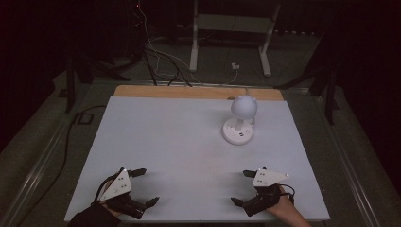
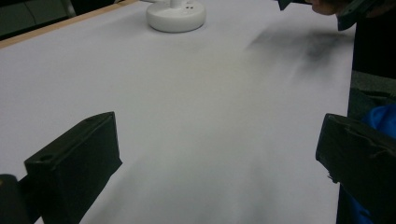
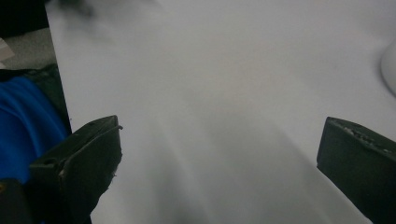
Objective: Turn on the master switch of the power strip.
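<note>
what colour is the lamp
White all over, round head and flat base alike; the lamp shows best in the high view.

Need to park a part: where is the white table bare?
The left half and middle of the table are bare, between the left gripper and the far wooden edge. The far right is crowded by the white lamp; the right gripper takes the near right.

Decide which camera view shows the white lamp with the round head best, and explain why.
The high view: the white lamp shows whole there, round head above its disc base. The left gripper view shows its base and the foot of its stem at the top edge. The right gripper view catches a white sliver, probably the base, at its right edge.
</note>
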Available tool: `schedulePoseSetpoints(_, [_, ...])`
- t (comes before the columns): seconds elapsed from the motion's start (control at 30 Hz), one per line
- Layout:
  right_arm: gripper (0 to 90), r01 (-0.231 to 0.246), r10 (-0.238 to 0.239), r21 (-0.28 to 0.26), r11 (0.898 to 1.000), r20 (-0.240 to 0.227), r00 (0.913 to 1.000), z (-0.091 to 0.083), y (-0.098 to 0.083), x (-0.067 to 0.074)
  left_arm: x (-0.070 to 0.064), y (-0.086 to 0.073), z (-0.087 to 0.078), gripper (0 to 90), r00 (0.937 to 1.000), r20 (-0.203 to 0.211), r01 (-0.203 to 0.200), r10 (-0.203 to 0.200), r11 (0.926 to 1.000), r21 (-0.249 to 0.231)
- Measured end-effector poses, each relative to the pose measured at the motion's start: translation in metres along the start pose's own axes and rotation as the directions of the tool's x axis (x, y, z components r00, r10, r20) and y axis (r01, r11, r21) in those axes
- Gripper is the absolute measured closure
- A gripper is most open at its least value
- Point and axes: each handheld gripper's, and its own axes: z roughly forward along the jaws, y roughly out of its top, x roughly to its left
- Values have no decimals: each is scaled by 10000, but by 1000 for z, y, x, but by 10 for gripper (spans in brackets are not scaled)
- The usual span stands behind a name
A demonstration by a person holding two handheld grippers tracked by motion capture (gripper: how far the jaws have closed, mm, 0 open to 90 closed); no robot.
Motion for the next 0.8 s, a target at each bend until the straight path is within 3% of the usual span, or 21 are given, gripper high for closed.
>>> schedulePoseSetpoints(0.8, [1,272,-260,-520,9983,227,9994,-10,34,-14,0,0,0,2,10000,27,35,-35,10000,7])
